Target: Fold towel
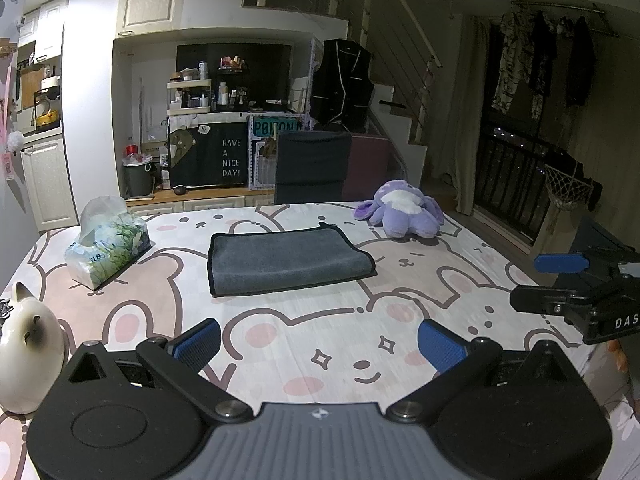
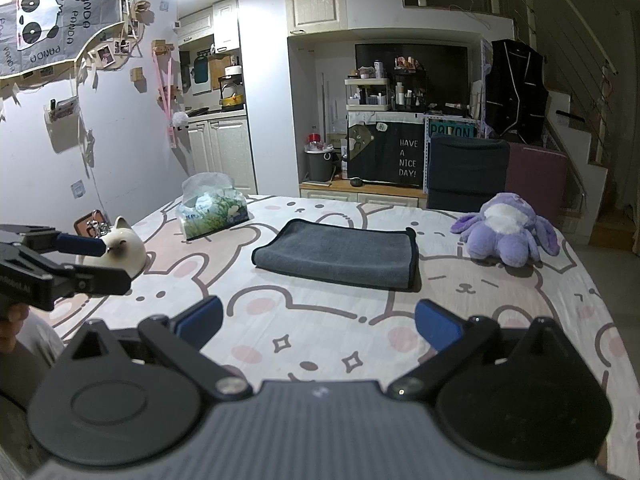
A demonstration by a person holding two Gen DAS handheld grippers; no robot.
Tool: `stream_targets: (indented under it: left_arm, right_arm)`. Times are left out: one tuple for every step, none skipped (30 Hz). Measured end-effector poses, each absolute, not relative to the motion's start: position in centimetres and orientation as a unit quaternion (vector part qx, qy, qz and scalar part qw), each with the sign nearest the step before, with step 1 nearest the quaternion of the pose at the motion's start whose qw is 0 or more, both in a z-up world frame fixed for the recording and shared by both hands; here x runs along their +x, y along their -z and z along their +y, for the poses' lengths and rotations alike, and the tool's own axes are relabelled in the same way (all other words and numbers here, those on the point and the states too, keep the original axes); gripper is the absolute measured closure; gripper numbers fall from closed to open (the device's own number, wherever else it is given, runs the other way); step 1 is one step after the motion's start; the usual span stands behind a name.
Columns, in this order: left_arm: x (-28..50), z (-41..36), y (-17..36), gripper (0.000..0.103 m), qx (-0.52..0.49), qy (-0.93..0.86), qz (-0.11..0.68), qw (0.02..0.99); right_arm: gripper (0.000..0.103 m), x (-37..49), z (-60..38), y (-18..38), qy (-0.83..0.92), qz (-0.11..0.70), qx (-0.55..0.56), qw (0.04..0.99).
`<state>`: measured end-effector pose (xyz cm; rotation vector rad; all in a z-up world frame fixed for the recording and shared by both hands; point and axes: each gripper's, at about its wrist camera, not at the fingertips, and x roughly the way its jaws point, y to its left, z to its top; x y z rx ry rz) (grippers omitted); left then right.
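Towel (image 1: 286, 262) lies mid-table, already folded into a flat rectangle, clear of both tools. Left gripper (image 1: 318, 340) and right gripper (image 2: 318, 322) hang near the table's front edge, jaws spread wide, holding nothing. Fold looks done or near it; any further fold needs both grippers to reach fwd to the towel's near edge and pinch its corners.

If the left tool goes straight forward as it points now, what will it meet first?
Most likely the towel. The left tool is open over bare tablecloth, and the folded towel lies ahead, slightly left of centre. Its height above the table is unclear.
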<state>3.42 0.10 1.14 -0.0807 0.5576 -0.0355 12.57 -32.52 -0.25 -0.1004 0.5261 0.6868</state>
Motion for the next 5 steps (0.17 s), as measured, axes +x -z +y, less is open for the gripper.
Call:
stream_targets:
  left_arm:
    - [3.44,0.12,-1.19,0.000,-0.039,0.016,0.276,0.960]
    - [3.43,0.17,-1.26,0.000,-0.039,0.015,0.276,0.960]
    - [3.41,0.24,-1.33,0.000,-0.039,0.015,0.276,0.960]
    - [3.42,0.25,-1.34,0.000,-0.040,0.016,0.276,0.960]
    - [3.42,0.24,-1.32,0.000,-0.039,0.016,0.276,0.960]
  right_arm:
    - [0.000,12.57,-32.53,0.30,-0.333,0.255,-0.048,0.907]
    - [0.000,12.57,-32.56,0.36,-0.332,0.255,-0.048,0.907]
    - [0.000,12.54,-32.57,0.39,-0.332,0.255,-0.047,0.907]
    - [0.000,12.53,-32.59,0.42,-0.332,0.255,-0.047,0.907]
    - [0.000,12.49,-32.59,0.43,-0.333,0.255,-0.047,0.907]
